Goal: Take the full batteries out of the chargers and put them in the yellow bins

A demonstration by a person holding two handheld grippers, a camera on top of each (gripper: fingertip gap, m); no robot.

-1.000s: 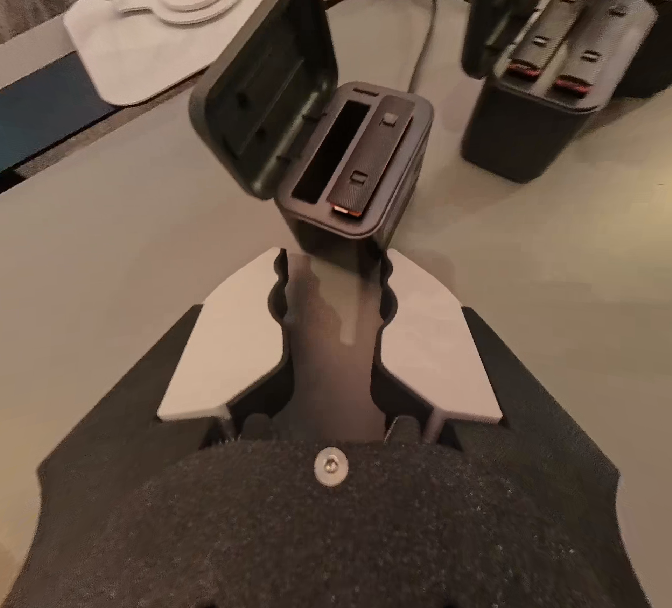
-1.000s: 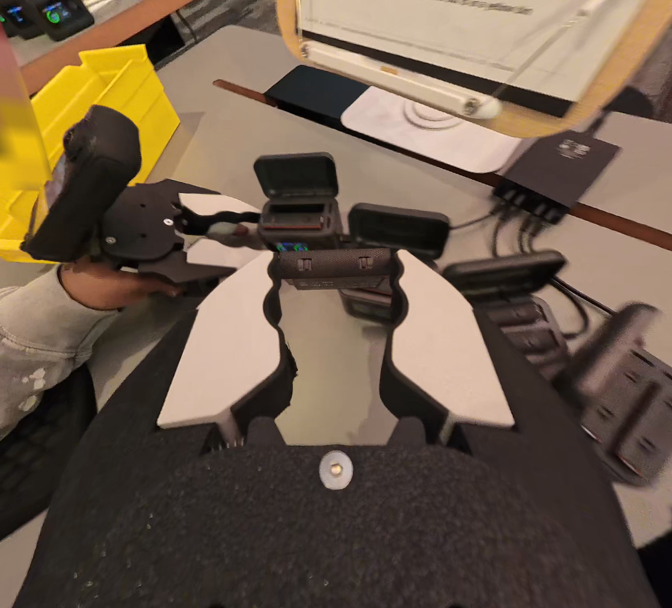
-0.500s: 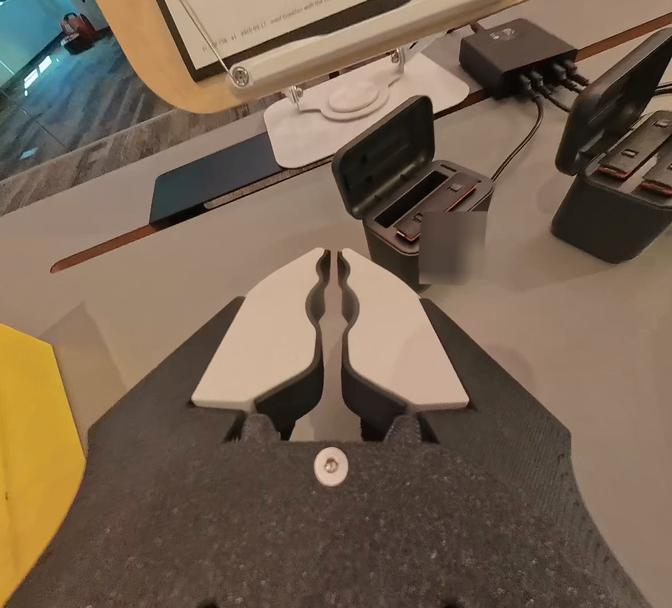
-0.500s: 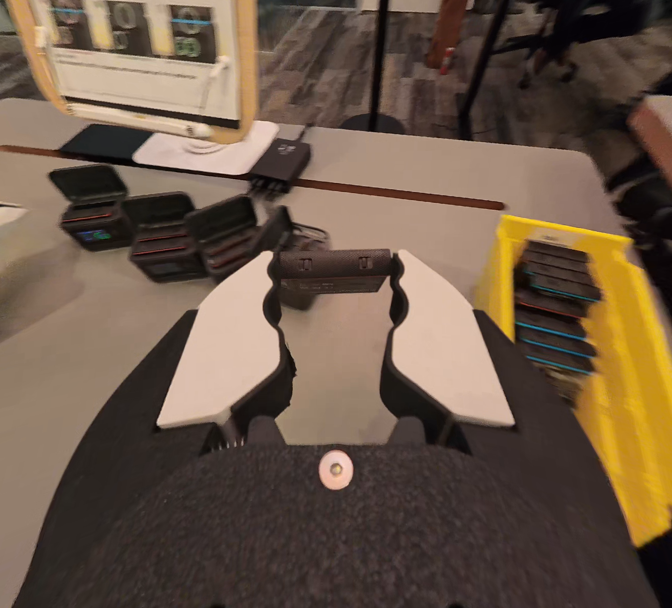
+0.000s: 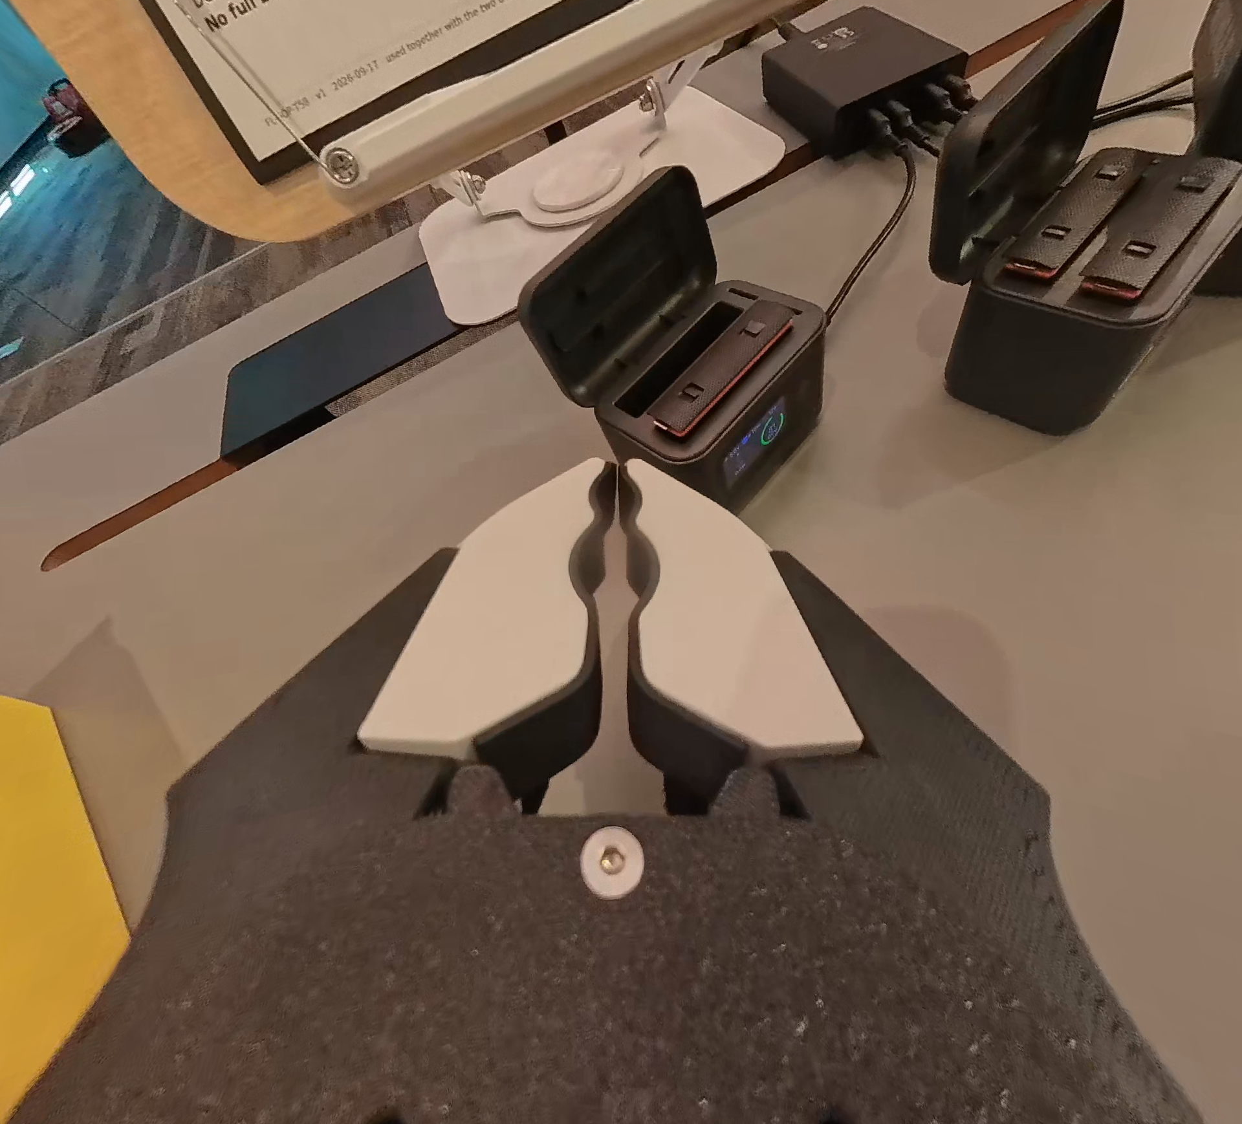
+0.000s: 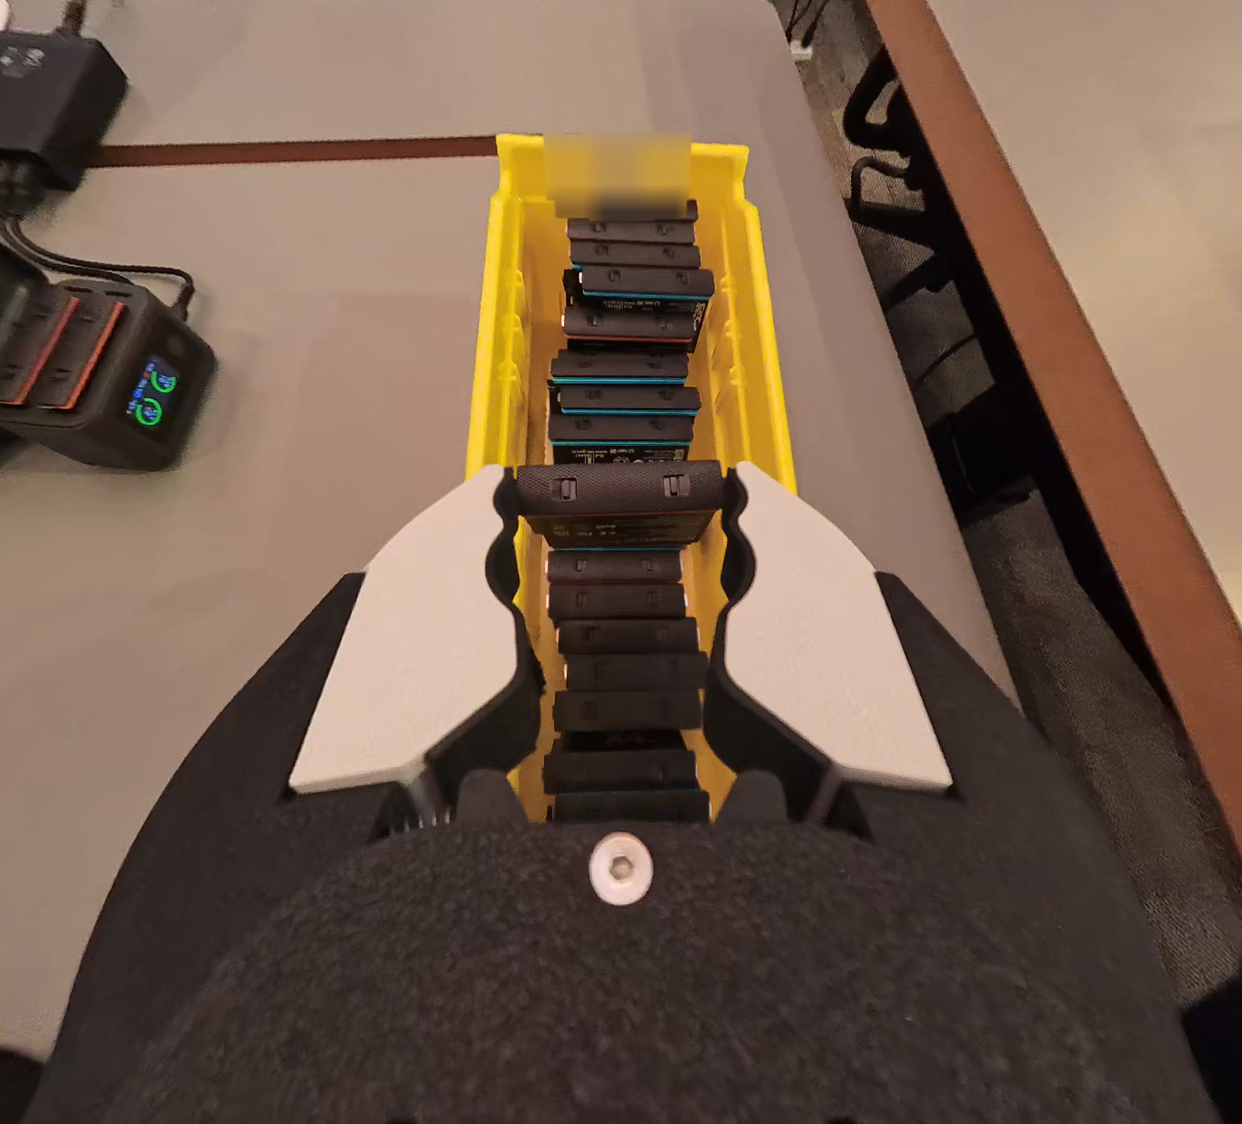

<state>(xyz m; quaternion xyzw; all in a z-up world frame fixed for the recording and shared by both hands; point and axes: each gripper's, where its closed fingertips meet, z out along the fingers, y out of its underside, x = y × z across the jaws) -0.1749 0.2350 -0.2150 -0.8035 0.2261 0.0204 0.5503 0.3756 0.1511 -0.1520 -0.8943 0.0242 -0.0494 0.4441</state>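
Observation:
My right gripper (image 6: 618, 490) is shut on a black battery (image 6: 618, 487) with a red edge, held crosswise at the fingertips above the long yellow bin (image 6: 494, 312). The bin holds a row of several black batteries (image 6: 628, 369). My left gripper (image 5: 617, 473) is shut with nothing between its pads, just in front of an open black charger (image 5: 712, 379). That charger has one battery (image 5: 726, 369) with a red edge in its right slot and an empty left slot; its small screen is lit.
A second open charger (image 5: 1082, 292) with two batteries stands at the right, a black power hub (image 5: 860, 77) behind. A sign board on a white stand (image 5: 591, 198) leans over the table. Another yellow bin (image 5: 40, 877) is at the left edge. A lit charger (image 6: 114, 379) sits left of the long bin. The grippers' ends are close to 55 cm from one another. The black power hub (image 5: 860, 77) is about 30 cm from my left fingertips and 45 cm from my right.
My left gripper closed on air and drew back from the open charger. My right gripper carried the battery from the chargers over to the long yellow bin at the right.

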